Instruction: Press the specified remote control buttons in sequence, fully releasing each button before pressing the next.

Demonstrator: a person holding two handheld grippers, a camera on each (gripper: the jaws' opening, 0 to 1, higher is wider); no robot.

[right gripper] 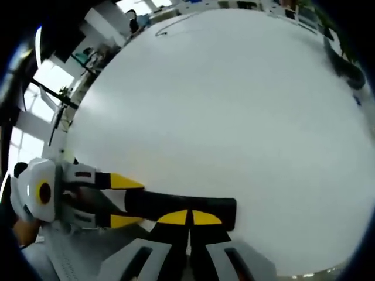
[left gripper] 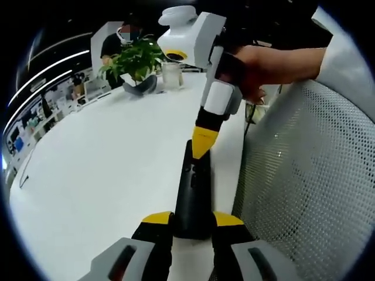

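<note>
Left gripper [left gripper: 192,221] clamps remote control [left gripper: 193,193]; right gripper [right gripper: 188,218], jaws together and empty, presses it. Risk: off-centre push slides remote along white table [left gripper: 111,170].

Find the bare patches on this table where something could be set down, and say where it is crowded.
The white table is bare between the remote and the far plant; the right gripper view shows the same wide patch beyond the remote. It is crowded at the near edge: the left gripper holds the remote, the right gripper tips onto it, and a mesh chair borders that side.
</note>
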